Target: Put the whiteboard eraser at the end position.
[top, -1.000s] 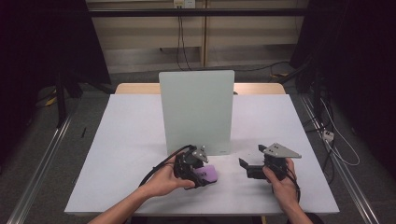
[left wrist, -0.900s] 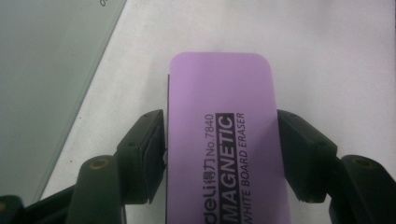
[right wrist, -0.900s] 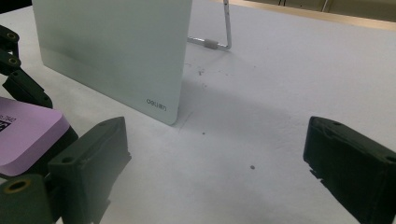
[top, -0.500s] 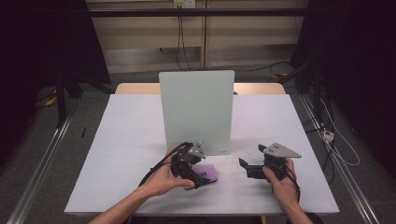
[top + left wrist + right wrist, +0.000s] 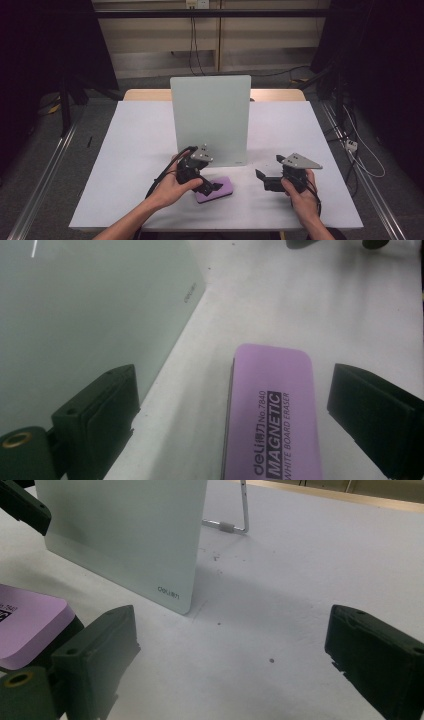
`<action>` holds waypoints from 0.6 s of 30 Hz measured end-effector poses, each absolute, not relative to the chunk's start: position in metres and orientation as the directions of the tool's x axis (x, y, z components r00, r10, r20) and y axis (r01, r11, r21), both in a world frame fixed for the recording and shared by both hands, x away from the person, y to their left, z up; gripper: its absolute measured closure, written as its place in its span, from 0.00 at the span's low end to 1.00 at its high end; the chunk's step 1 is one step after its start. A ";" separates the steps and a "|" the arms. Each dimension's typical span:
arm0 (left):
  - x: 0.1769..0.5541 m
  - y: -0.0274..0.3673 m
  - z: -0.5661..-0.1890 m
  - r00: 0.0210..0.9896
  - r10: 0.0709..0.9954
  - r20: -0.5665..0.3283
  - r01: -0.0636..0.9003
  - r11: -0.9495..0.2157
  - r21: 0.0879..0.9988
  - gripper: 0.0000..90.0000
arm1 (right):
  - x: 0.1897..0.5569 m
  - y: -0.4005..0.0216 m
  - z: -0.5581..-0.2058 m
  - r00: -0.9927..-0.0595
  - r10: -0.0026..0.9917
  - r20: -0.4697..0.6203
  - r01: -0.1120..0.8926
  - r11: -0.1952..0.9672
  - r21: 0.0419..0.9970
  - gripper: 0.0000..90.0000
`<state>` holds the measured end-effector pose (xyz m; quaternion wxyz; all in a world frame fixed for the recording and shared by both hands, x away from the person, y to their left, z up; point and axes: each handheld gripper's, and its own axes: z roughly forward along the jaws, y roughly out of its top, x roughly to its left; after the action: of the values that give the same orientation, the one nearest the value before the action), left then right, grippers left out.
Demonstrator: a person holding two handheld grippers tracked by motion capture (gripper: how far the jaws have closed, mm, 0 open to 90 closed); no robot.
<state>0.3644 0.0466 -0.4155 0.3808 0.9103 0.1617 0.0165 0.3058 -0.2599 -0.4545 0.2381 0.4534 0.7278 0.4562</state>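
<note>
Two grippers by the whiteboard point(image 5: 210, 119): left gripper point(image 5: 212, 186) jaws just opened wide, purple eraser point(image 5: 272, 412) flat on bench point(image 5: 125, 150) between them unpinched, right gripper point(image 5: 261, 176) jaws wide, empty, board upright behind.

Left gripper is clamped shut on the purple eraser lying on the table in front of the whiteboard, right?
Not clamped. The left gripper view shows the left gripper with jaws open, just widened, clear of the purple eraser lying between them. It does lie on the table in front of the whiteboard.
</note>
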 end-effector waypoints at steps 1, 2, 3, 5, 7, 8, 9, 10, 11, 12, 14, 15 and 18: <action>0.365 0.048 -0.414 0.942 0.323 -0.086 0.288 -0.651 0.702 0.07 | 0.306 -0.260 -0.454 -0.475 0.877 0.067 0.443 0.173 0.880 0.08; 0.365 0.048 -0.414 0.942 0.323 -0.086 0.288 -0.651 0.702 0.07 | 0.306 -0.260 -0.454 -0.476 0.877 0.067 0.443 0.173 0.880 0.08; 0.366 0.051 -0.412 0.939 0.333 -0.088 0.292 -0.636 0.714 0.07 | 0.306 -0.260 -0.454 -0.477 0.876 0.065 0.440 0.174 0.881 0.08; 0.367 0.054 -0.411 0.934 0.344 -0.096 0.302 -0.615 0.728 0.07 | 0.306 -0.259 -0.454 -0.473 0.879 0.070 0.445 0.170 0.879 0.08; 0.368 0.057 -0.408 0.931 0.354 -0.091 0.302 -0.606 0.736 0.07 | 0.306 -0.259 -0.455 -0.473 0.878 0.071 0.446 0.170 0.879 0.08; 0.368 0.057 -0.408 0.931 0.354 -0.091 0.302 -0.606 0.736 0.07 | 0.306 -0.259 -0.455 -0.474 0.878 0.069 0.444 0.171 0.880 0.08; 0.369 0.060 -0.407 0.925 0.367 -0.101 0.312 -0.582 0.751 0.07 | 0.306 -0.259 -0.455 -0.474 0.878 0.069 0.446 0.171 0.879 0.08; 0.369 0.060 -0.407 0.925 0.367 -0.101 0.312 -0.582 0.751 0.07 | 0.307 -0.259 -0.455 -0.473 0.878 0.070 0.446 0.170 0.879 0.08; 0.369 0.063 -0.405 0.921 0.379 -0.089 0.309 -0.574 0.758 0.07 | 0.307 -0.259 -0.455 -0.472 0.879 0.070 0.445 0.169 0.879 0.08; 0.369 0.063 -0.405 0.921 0.379 -0.089 0.309 -0.574 0.758 0.07 | 0.307 -0.259 -0.455 -0.473 0.878 0.069 0.445 0.171 0.879 0.08; 0.369 0.066 -0.403 0.917 0.391 -0.077 0.305 -0.565 0.766 0.07 | 0.307 -0.259 -0.455 -0.476 0.877 0.065 0.443 0.175 0.879 0.08; 0.369 0.070 -0.401 0.907 0.416 -0.065 0.309 -0.554 0.773 0.07 | 0.307 -0.259 -0.455 -0.476 0.877 0.065 0.443 0.175 0.879 0.08; 0.370 0.075 -0.399 0.895 0.442 -0.057 0.318 -0.545 0.776 0.07 | 0.306 -0.259 -0.455 -0.477 0.877 0.066 0.444 0.176 0.879 0.08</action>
<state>0.3704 0.0753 -0.3985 0.4250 0.8757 0.2171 0.0730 0.3064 -0.2588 -0.4547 0.2377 0.4529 0.7290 0.4549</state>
